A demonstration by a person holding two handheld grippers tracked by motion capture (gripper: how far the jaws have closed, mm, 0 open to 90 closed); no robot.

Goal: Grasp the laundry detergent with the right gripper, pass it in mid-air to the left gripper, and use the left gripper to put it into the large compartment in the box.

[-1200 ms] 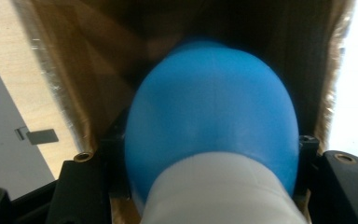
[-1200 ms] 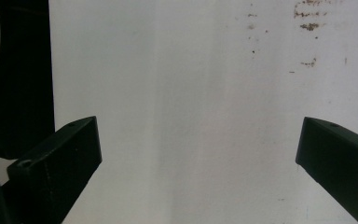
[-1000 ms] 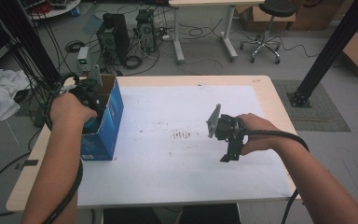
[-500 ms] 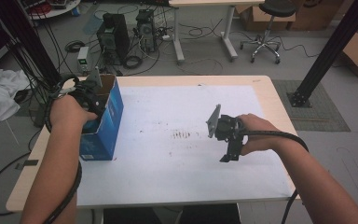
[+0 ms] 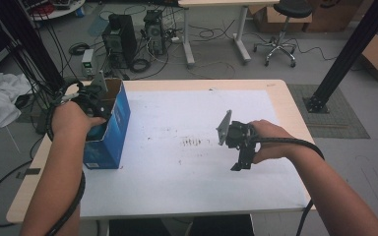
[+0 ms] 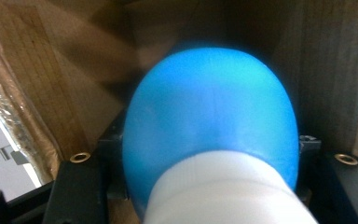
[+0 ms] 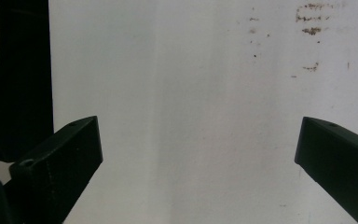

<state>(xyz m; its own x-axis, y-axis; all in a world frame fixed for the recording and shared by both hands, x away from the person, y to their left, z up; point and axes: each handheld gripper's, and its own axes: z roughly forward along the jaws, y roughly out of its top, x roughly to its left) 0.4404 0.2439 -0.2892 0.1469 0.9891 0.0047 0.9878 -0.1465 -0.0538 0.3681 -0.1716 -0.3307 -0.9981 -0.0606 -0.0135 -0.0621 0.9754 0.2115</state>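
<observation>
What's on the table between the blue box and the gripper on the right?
Nothing but bare white table with small dark marks, between the box and right hand-held gripper, in the high view.

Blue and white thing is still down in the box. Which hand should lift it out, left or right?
Left. The left gripper is inside the blue box, shut on the blue-and-white object. The right gripper hangs open over the bare white table top, well apart from the box.

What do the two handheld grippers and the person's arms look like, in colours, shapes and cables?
Both grippers are black. The right gripper has two flat, angular jaws and a grey three-cornered plate on top; the left gripper carries a similar plate. A black cable trails from each along the forearm. The forearms have no sleeves.
</observation>
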